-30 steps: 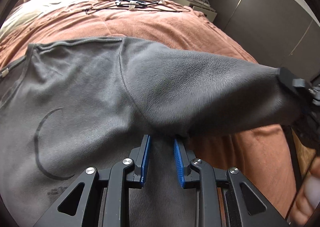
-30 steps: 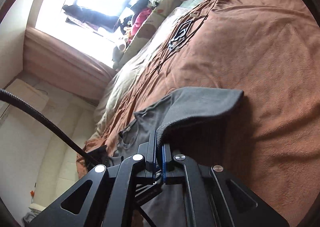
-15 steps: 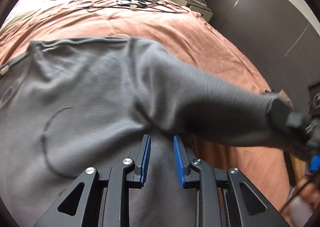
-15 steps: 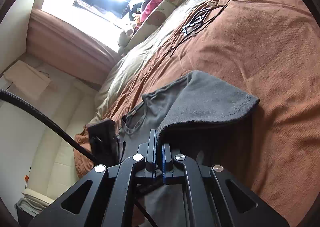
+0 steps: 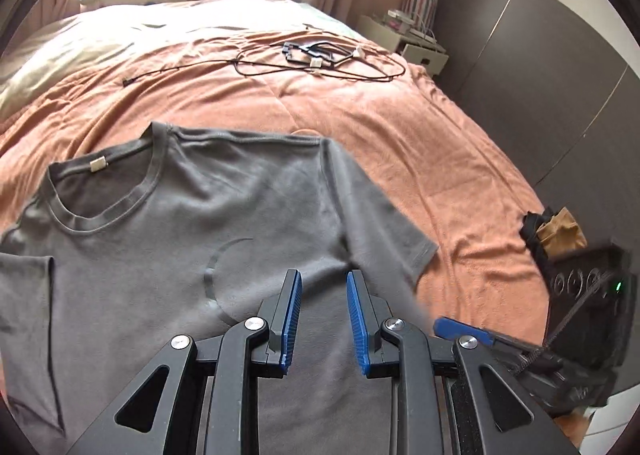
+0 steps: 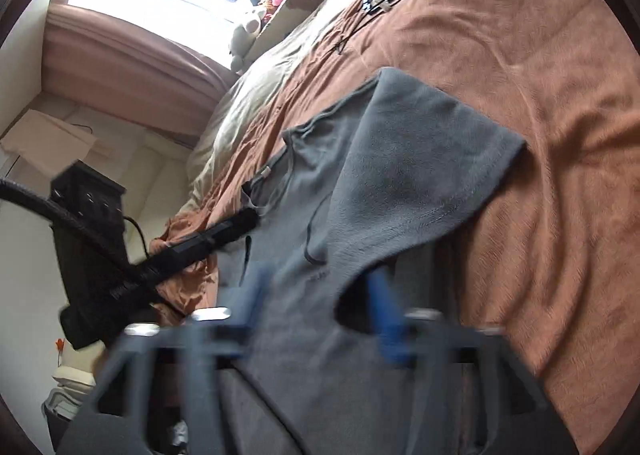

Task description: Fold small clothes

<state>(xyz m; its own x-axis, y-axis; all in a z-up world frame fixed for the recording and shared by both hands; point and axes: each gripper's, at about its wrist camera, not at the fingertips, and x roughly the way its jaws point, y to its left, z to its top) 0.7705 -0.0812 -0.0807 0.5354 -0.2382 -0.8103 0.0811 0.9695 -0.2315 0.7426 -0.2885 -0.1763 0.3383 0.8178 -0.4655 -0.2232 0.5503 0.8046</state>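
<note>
A grey T-shirt (image 5: 168,239) is seen laid front-up on an orange blanket (image 5: 400,127) covering a bed. The left hand-held gripper (image 5: 322,315) is held spread and empty over the chest; the right hand-held gripper (image 6: 320,319), though blurred, is also seen spread, nothing pinched. One sleeve (image 6: 424,175) is draped unevenly, so a crooked fold may be produced if it is not flattened. The hem is cut off below, and cables (image 5: 316,59) lie well apart.
</note>
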